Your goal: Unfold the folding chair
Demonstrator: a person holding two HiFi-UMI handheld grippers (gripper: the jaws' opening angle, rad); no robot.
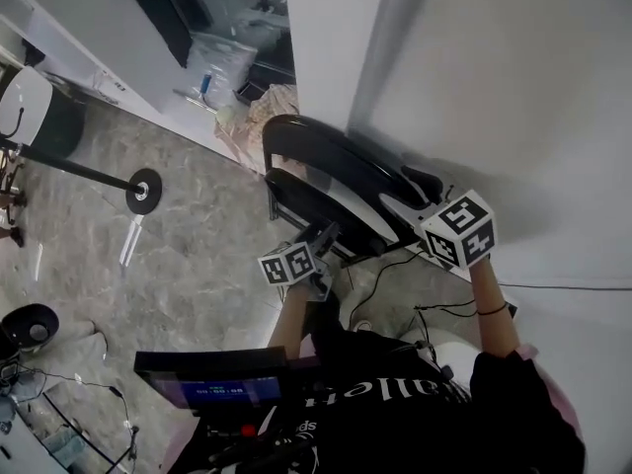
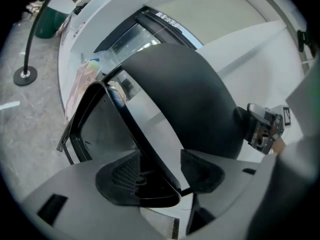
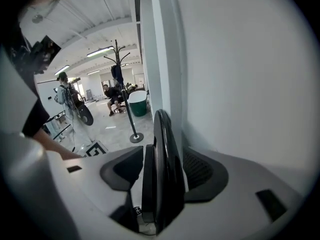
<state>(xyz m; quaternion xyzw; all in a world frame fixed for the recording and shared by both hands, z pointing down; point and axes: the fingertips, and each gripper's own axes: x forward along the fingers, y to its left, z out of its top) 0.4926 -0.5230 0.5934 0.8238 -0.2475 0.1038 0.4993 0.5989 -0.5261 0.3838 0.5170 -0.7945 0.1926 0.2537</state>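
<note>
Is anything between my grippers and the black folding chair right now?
Nothing visible: the black folding chair sits between the open jaws of left gripper and right gripper; a white wall stands close behind.

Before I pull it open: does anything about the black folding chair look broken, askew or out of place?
Nothing stands out. The black folding chair rests folded against the white wall, no damage visible. Its edges sit between the open jaws of the left gripper and right gripper.

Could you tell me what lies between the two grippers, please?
The folded black chair: the head view shows its frame spanning the stretch from the left gripper to the right gripper.
</note>
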